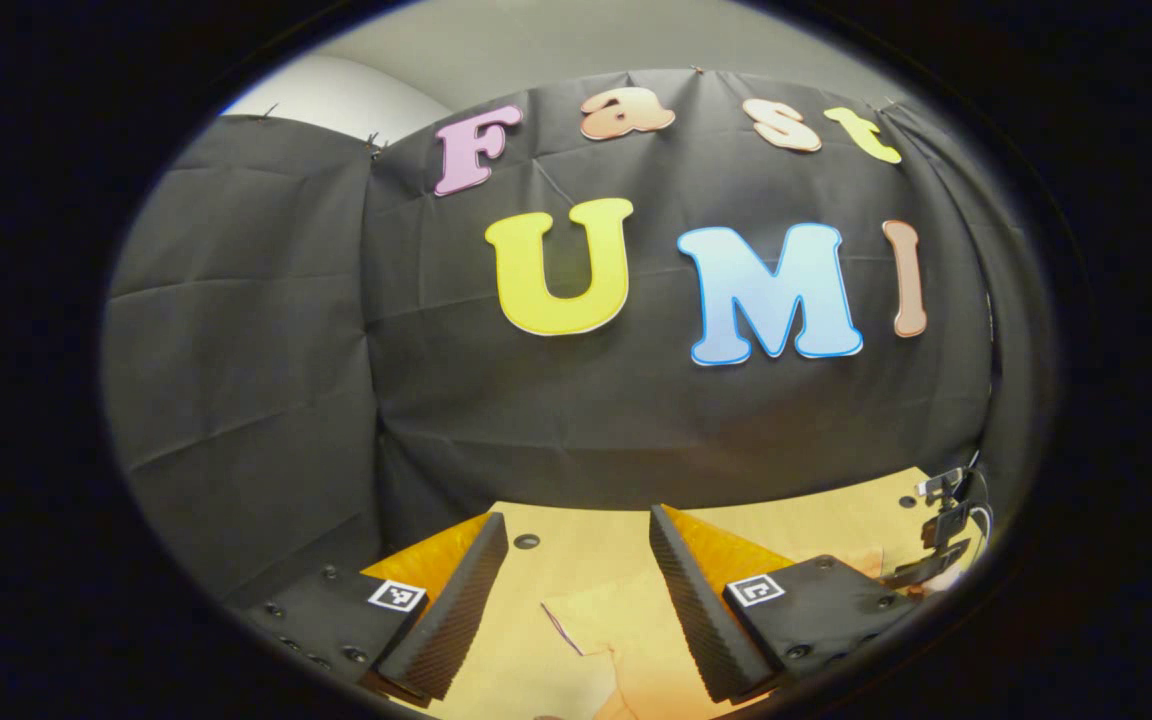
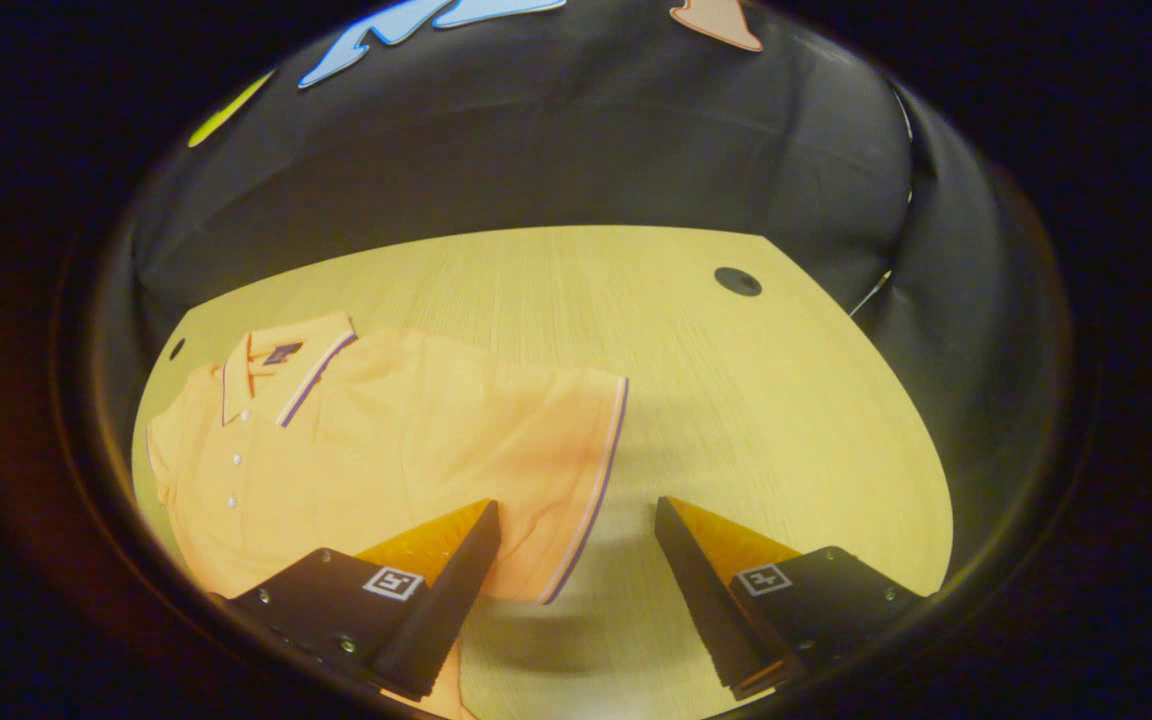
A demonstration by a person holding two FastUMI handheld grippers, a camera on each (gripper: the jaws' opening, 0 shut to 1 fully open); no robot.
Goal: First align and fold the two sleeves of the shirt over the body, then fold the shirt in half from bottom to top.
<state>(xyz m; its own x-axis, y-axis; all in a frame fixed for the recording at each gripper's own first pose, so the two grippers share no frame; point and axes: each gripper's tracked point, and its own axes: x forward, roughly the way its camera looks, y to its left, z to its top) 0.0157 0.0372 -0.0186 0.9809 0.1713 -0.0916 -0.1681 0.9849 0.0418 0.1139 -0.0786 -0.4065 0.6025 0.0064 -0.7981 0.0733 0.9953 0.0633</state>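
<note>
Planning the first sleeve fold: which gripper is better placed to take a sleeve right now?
Probably the right gripper: open, just above the orange shirt, its sleeve hem lying between the fingers. The left gripper, also open, faces the wall.

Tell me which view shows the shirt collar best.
Right gripper view: the collar lies in plain sight at the shirt top, buttons below it. Left gripper view catches just a shirt edge between its fingers, no collar.

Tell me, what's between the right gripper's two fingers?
In the right gripper view, the trimmed edge of the shirt's sleeve and bare table lie between the open right gripper's fingers.
</note>
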